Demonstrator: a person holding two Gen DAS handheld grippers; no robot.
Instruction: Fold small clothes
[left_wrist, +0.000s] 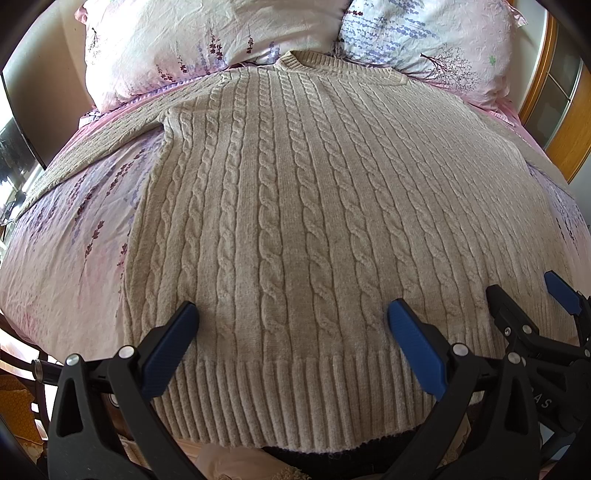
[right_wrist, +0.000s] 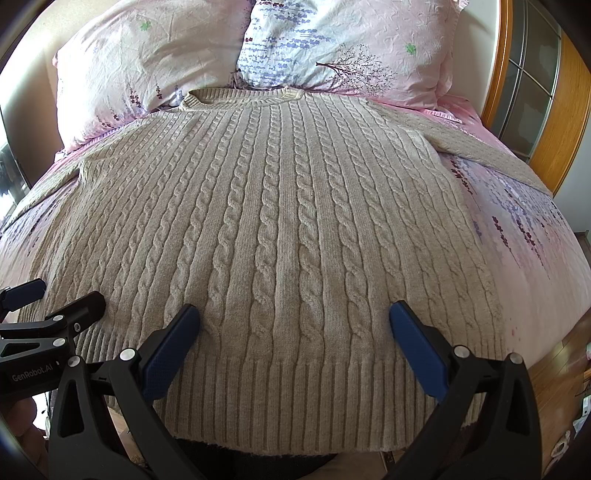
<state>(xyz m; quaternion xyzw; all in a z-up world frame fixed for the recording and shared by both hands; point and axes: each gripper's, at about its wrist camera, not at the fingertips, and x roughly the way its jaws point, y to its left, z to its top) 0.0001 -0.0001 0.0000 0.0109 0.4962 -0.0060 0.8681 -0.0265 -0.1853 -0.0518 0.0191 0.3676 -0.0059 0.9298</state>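
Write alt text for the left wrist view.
A beige cable-knit sweater lies flat on a floral pink bedsheet, collar toward two pillows. The open left gripper hovers over its ribbed hem, the right gripper alongside.

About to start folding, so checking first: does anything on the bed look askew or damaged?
Nothing stands out: the sweater lies flat on the bed, sleeves spread, collar by the pillows.

— Any writing you can read here?

— One clear mark: "GenRobot.AI" in pale letters on the black body of the left gripper (right_wrist: 24, 295), seen at the right wrist view's left edge.

— And the other view?

— On the right gripper (left_wrist: 532, 291), only the letters "AS" show; the rest is cut off.
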